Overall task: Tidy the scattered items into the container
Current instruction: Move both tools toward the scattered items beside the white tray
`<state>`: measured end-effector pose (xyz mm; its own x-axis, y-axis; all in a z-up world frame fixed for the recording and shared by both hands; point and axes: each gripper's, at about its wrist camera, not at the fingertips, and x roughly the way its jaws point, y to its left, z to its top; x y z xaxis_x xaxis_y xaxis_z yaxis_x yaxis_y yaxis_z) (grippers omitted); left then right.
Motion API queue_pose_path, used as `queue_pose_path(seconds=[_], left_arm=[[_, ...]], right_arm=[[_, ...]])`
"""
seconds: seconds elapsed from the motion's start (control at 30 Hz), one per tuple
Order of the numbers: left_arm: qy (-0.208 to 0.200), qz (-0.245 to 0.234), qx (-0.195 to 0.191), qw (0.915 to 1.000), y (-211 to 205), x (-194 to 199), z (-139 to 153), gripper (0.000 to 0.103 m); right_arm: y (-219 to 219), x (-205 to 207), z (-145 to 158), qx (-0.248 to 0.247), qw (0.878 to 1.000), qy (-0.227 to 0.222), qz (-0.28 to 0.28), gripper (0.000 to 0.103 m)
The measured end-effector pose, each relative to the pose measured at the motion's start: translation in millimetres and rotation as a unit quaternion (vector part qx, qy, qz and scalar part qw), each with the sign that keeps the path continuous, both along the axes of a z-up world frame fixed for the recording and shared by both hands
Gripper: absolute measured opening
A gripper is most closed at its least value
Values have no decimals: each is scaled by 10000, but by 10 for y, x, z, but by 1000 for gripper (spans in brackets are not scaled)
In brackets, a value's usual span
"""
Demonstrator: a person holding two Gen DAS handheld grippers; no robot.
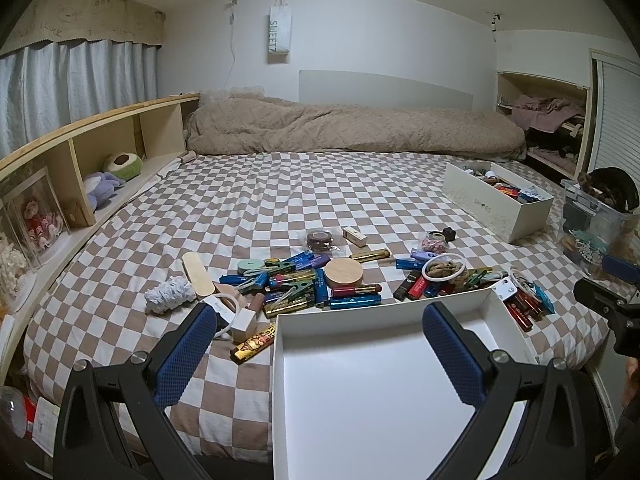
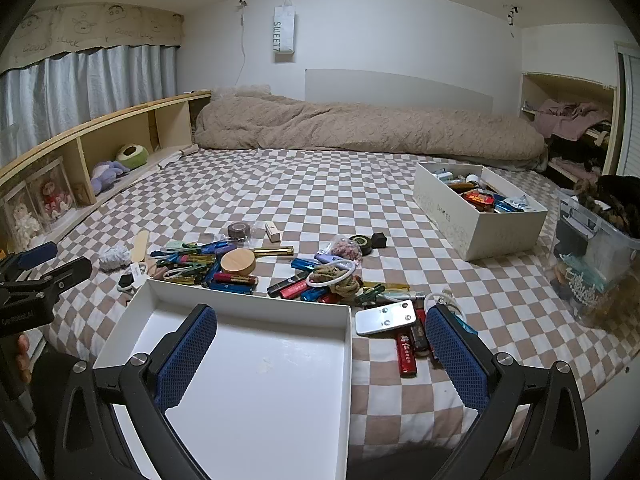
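An empty white box [image 1: 360,380] [image 2: 248,360] lies at the near edge of the checkered bed. Just beyond it is a scatter of small items: blue and red lighters [image 1: 352,302] [image 2: 406,354], a round wooden lid [image 1: 343,272] [image 2: 238,261], green clothes pegs [image 1: 280,268], a white ring with brown cord [image 1: 442,268] [image 2: 334,276], a white flat device [image 2: 386,318]. My left gripper [image 1: 320,320] hovers open over the box's left part, nothing between its fingers. My right gripper [image 2: 322,320] stands open, straddling the box's right wall, holding nothing.
A white shoe box [image 1: 496,206] [image 2: 476,216] with several items sits at the far right. A clear plastic bin [image 1: 592,224] [image 2: 592,256] stands at the right edge. A beige duvet [image 1: 352,124] lies across the back; a wooden shelf [image 1: 80,152] runs along the left.
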<state>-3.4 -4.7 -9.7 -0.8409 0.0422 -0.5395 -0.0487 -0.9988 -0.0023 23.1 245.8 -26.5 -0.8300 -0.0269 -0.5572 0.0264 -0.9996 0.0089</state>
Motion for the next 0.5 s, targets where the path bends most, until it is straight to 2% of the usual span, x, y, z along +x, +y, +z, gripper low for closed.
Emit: queue_pose_path(seconds=[0.5], left_arm=[[-107,101,23,9999,-118,-91,-52,103]], right_arm=[[91,-56,-60,-71,9999,-100,-105,103]])
